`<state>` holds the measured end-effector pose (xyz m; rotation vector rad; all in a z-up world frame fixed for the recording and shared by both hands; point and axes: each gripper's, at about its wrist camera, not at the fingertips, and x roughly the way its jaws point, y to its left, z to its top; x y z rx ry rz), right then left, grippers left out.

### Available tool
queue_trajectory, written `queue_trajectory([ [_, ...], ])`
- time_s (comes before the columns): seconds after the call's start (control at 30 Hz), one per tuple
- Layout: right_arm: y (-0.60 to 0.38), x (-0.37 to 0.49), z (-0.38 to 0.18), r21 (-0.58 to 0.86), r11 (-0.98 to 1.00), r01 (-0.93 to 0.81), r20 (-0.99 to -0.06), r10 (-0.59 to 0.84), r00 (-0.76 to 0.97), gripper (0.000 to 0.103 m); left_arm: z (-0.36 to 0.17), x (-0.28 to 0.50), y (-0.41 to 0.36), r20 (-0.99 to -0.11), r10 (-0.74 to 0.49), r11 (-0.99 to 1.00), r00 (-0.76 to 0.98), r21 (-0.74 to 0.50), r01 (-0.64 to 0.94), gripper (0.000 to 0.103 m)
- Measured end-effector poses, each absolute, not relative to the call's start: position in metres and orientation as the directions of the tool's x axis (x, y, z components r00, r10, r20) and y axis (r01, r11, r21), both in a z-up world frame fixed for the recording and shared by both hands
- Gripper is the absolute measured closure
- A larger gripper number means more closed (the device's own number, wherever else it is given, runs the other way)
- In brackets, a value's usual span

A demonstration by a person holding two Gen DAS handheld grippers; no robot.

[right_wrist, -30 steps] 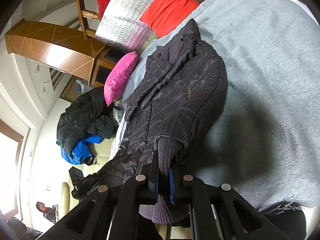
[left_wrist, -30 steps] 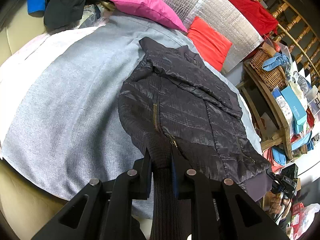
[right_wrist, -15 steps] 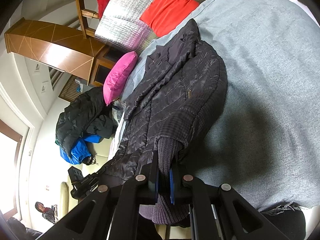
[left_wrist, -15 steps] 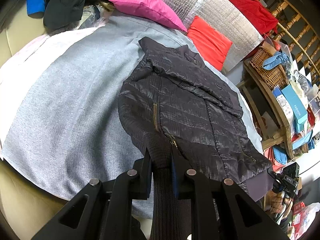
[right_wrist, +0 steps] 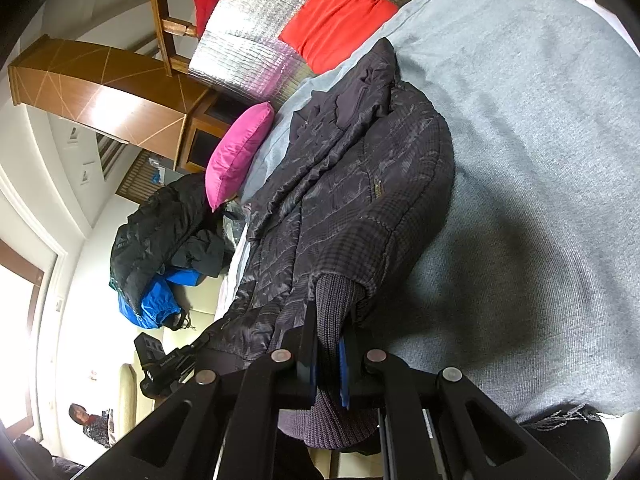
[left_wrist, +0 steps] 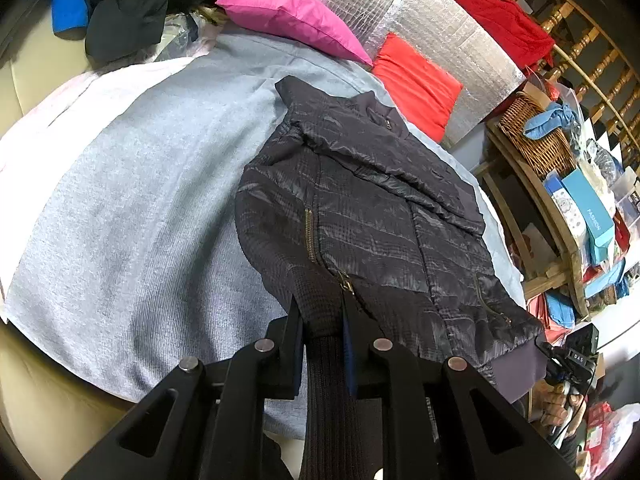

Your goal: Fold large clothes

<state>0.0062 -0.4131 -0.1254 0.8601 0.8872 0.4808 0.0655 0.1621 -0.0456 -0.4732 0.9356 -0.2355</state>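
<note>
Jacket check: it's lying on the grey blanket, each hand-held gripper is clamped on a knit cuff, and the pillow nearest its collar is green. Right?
Not quite: no green pillow shows. The left wrist view shows a red pillow just beyond the collar of the jacket. The rest holds: it lies on the grey blanket, the left hand-held gripper and right hand-held gripper each on a cuff.

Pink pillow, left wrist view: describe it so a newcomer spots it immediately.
Find the grey blanket covering the bed, with the dark jacket laid on it. At the blanket's far edge, against the silver quilted panel, lies the pink pillow. It is magenta and sits beside the black clothes pile, unlike the red cushion further along.
</note>
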Motion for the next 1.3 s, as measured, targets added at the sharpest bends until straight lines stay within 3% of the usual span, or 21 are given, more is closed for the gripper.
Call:
queue_trajectory([
  [0.87, -0.417, 0.014, -0.103, 0.812, 0.579, -0.073, -0.437, 0.686, 0.582, 0.095, -0.023, 0.072, 0.159, -0.685, -0.389, 0.877, 0.616, -0.479, 0.021, 0.086],
  [1.3, -0.409, 0.032, -0.086, 0.801, 0.592, -0.084, -0.443, 0.682, 0.582, 0.095, -0.011, 0.087, 0.145, -0.706, -0.325, 0.914, 0.630, -0.404, 0.018, 0.086],
])
